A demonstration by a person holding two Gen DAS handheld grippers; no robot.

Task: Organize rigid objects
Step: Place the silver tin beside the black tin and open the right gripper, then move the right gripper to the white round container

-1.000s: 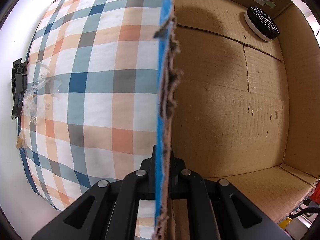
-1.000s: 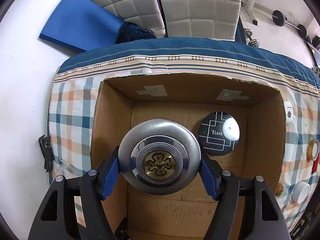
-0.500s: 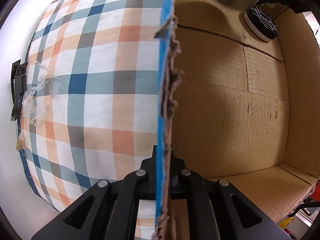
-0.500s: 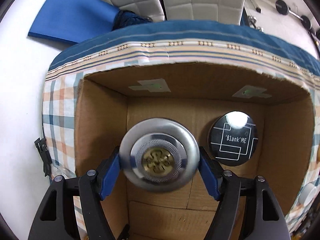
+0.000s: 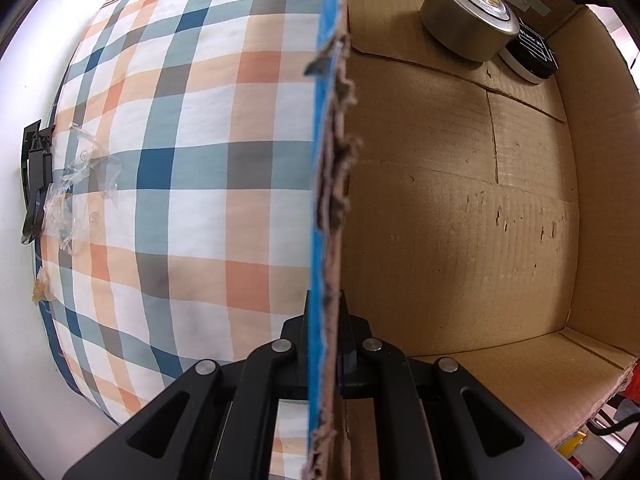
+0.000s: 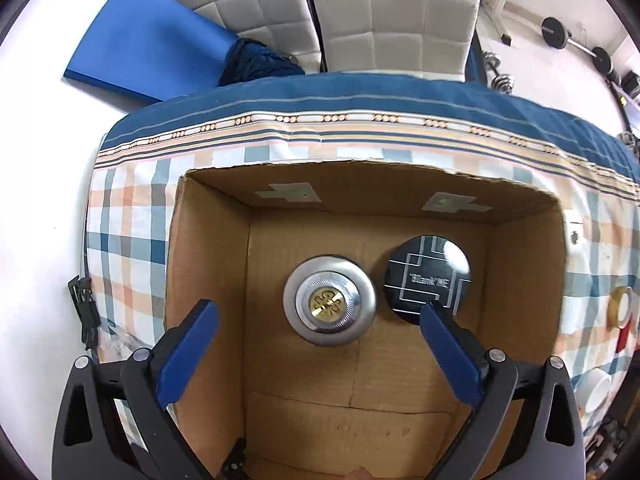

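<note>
**A:** How are the two hands set?

**B:** Both point straight down. The left gripper [image 5: 325, 320] is clenched on the cardboard box's [image 5: 460, 220] torn side wall, one finger outside and one inside. The right gripper [image 6: 320, 344] hangs over the box's inside, its jaws opening wide, with nothing between the blue pads [image 6: 188, 356].

**A:** And the thing being put away?

**B:** The silver tin [image 6: 330, 300] sits on the box floor below the right gripper, clear of both pads. Its lid has a ridged ring and a gold emblem in the middle. Just beside it lies a black round tin [image 6: 428, 278]; I cannot tell whether they touch.

**A:** What's around?

**B:** The box stands on a counter under a checked cloth [image 6: 128, 240]. A black buckle [image 5: 34, 184] and some clear plastic wrap [image 5: 76, 196] lie at the cloth's edge. Beyond are white padded chairs [image 6: 360, 16] and a blue mat [image 6: 144, 40].

**A:** Any writing?

**B:** The black lid reads "Blank ME" among white lines.
</note>
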